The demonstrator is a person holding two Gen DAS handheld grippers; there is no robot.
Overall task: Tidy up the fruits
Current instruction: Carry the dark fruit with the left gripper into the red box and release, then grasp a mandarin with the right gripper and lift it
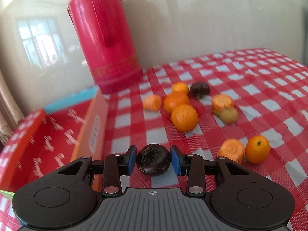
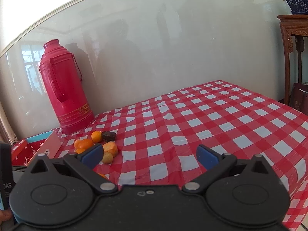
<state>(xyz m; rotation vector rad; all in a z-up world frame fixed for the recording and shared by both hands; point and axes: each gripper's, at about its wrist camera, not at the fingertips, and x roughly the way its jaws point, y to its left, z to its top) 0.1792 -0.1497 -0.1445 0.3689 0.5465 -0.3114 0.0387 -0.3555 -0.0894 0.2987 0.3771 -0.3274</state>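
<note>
While the left gripper (image 1: pixel 153 160) sits low over the worktop (image 1: pixel 250 88), its blue fingers (image 1: pixel 132 160) flank a dark, wrinkled round fruit (image 1: pixel 153 159); they look pressed against its sides, though a thin gap on the right pad's edge makes contact hard to confirm, and the fruit rests on the red-and-white checked cloth. Just to its left stands a red printed box (image 1: pixel 48 140) with a blue inner edge, its open side facing up. Beyond the fruit lies a loose cluster: three oranges (image 1: pixel 184 117) touching one another, a second dark fruit (image 1: pixel 200 89) behind them, carrot chunks (image 1: pixel 222 102) and a greenish-brown kiwi (image 1: pixel 228 115). Nearer on the right, another orange (image 1: pixel 257 149) sits beside a carrot piece (image 1: pixel 232 151). A tall red thermos (image 1: pixel 105 38) stands against the wall. The right gripper (image 2: pixel 151 156) hovers above bare cloth with its fingers (image 2: pixel 207 156) spread wide, nothing between them.
</note>
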